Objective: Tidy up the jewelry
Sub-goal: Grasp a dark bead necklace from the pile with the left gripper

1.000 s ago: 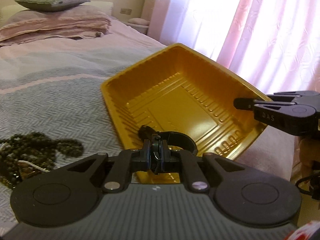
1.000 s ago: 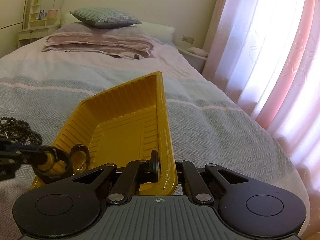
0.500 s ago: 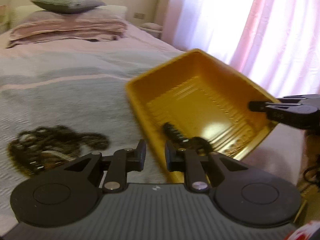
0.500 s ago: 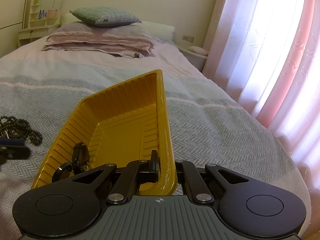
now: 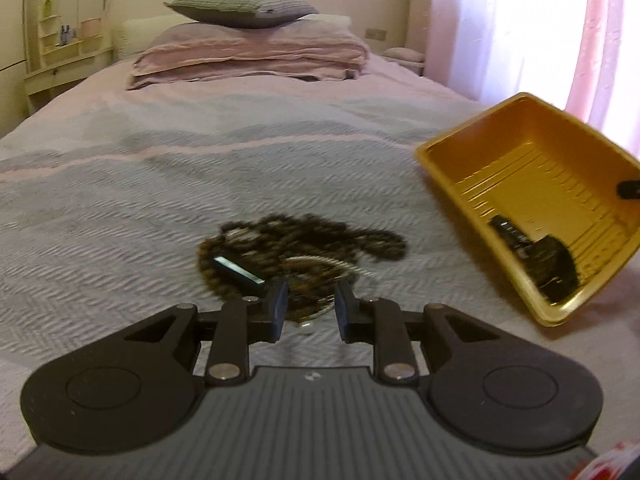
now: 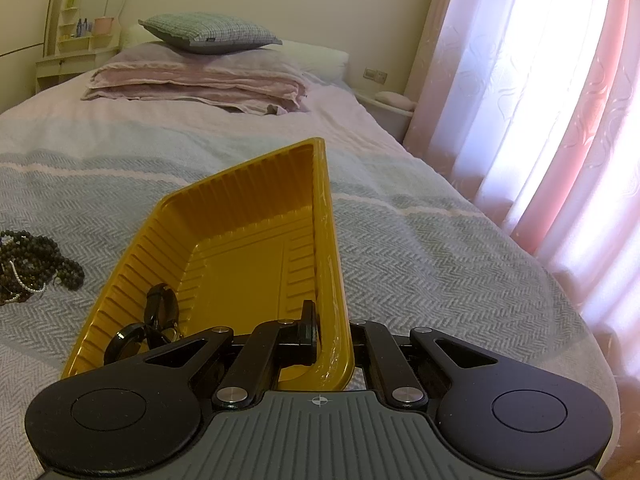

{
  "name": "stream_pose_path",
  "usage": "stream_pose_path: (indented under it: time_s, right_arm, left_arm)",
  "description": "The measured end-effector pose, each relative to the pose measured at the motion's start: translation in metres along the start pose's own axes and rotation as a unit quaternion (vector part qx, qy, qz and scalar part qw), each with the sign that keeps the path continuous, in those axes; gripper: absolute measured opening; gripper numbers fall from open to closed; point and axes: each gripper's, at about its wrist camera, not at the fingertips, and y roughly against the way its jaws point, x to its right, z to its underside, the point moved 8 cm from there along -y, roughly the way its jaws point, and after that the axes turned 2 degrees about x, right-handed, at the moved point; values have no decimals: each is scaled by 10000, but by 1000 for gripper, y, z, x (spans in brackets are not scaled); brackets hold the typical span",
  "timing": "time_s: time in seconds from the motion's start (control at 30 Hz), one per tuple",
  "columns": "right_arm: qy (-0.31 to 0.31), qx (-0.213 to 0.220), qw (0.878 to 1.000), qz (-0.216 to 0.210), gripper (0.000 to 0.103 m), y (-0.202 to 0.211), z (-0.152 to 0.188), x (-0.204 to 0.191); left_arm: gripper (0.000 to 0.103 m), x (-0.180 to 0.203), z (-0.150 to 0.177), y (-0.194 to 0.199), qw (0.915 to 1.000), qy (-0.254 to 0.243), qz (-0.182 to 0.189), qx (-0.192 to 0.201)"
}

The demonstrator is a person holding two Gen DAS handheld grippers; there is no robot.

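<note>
A yellow plastic tray (image 6: pixel 256 208) lies tilted on the bed, and my right gripper (image 6: pixel 332 332) is shut on its near right rim. The tray also shows at the right of the left wrist view (image 5: pixel 452 148). Black jewelry (image 6: pixel 154 320) lies in its near left corner; in the left wrist view it shows as a dark blurred clump (image 5: pixel 540 256). A pile of dark beaded necklaces with a pearl strand (image 5: pixel 288 248) lies on the bedspread; it is at the left edge of the right wrist view (image 6: pixel 28 264). My left gripper (image 5: pixel 310 308) is open and empty just in front of the pile.
The grey herringbone bedspread (image 5: pixel 120 208) covers the bed. Folded pink blankets (image 6: pixel 200 80) and a grey pillow (image 6: pixel 208 34) lie at the head. Pink curtains (image 6: pixel 540 100) hang along the right side. A dresser with a mirror (image 6: pixel 80 40) stands at the back left.
My left gripper opened and let the black jewelry fall into the tray, then swung left to the bead pile. My right gripper kept its hold on the tray rim.
</note>
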Motion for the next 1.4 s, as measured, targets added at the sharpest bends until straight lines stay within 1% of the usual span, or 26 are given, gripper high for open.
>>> stream_pose_path:
  time_s: [0.13,0.3,0.47,0.57,0.7,0.93,0.97,1.03,1.07,1.13,1.27,1.33,1.4]
  right_arm:
    - [15,-3,10000,18,5,0,-1,-1]
    - [25,-4,10000,28,4,0,0,-1]
    - [16,-8,10000,25,5,0,0,-2]
    - [12,-7,10000,19,4,0,0,-1]
    - [18,-7,10000,25,5,-1,0,-1]
    - [2,-39,10000,58,5,-4,3,0]
    - [-3,-41,10000,59,5,-4,3,0]
    - [-1,-45,10000,61,5,-4,3,0]
    - [1,-43,10000,60,5,-4,3,0]
    - [-5,-38,10000,55,5,-4,3,0]
    - [-2,-29,10000,55,5,-3,3,0]
    - [3,-29,10000,57,5,-3,3,-1]
    - [2,-28,10000,54,5,-3,3,0]
  left_arm:
    - [23,-6,7,-2,9999,-16,-96,-63]
    - [23,-6,4,-10,9999,-30,-107,-68]
    - [23,6,-1,-21,9996,-273,-19,-59]
    - [23,7,-2,-26,9994,-322,-103,-62]
    - [23,-3,3,-31,9992,-267,-243,-143]
    - [22,-9,5,-42,9988,-278,-325,-235]
    - [21,-8,5,-44,9987,-298,-326,-250]
    - [13,-8,5,-47,9984,-327,-354,-308]
    - [12,-8,5,-48,9980,-369,-399,-325]
    - [6,-8,6,-48,9982,-368,-357,-314]
    - [6,-12,2,-34,9991,-265,-272,-170]
    - [6,-16,-5,-24,9997,-169,-160,-60]
    - [6,-20,-16,-13,9997,-208,-96,71]
